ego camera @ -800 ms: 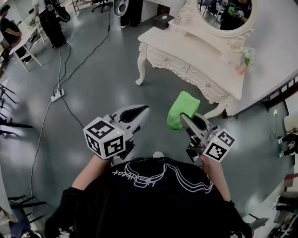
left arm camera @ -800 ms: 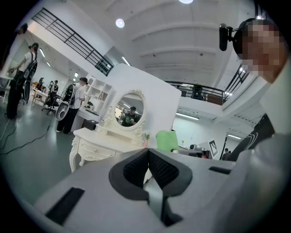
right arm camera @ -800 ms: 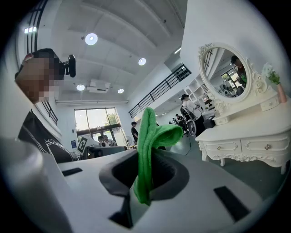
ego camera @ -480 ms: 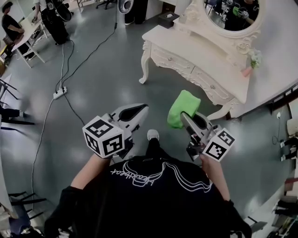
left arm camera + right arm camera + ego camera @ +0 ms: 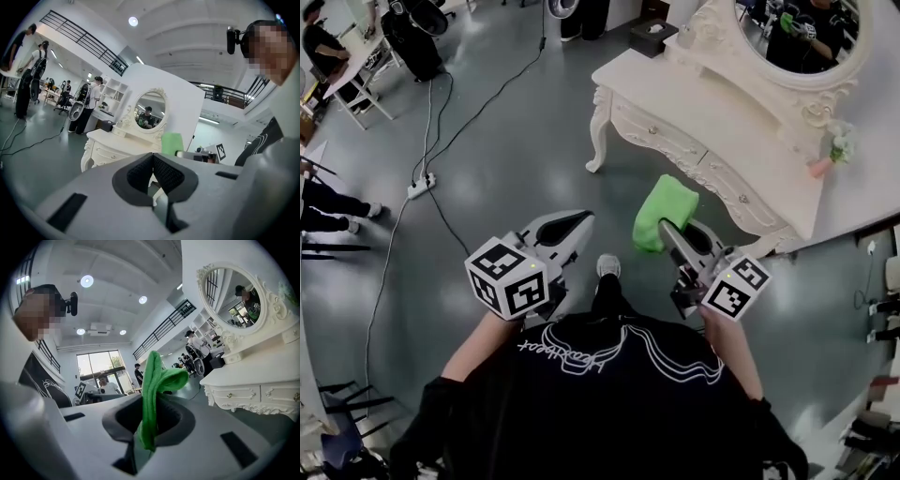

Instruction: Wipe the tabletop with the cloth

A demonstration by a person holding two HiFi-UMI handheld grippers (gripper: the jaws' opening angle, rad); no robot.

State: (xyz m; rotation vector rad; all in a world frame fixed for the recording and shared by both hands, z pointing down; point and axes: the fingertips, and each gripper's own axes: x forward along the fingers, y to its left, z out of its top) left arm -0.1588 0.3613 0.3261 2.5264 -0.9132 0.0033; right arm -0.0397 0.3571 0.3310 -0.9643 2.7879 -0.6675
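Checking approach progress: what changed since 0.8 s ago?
The person stepped toward the dressing table, now nearer in the head view; a shoe came forward. Unchanged: right hand-held gripper shut on the green cloth, left hand-held gripper shut, empty; neither touches the table.

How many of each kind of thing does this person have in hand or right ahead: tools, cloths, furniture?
grippers: 2, the left gripper and the right gripper
green cloth: 1
white dressing table: 1
oval mirror: 1
Total: 5
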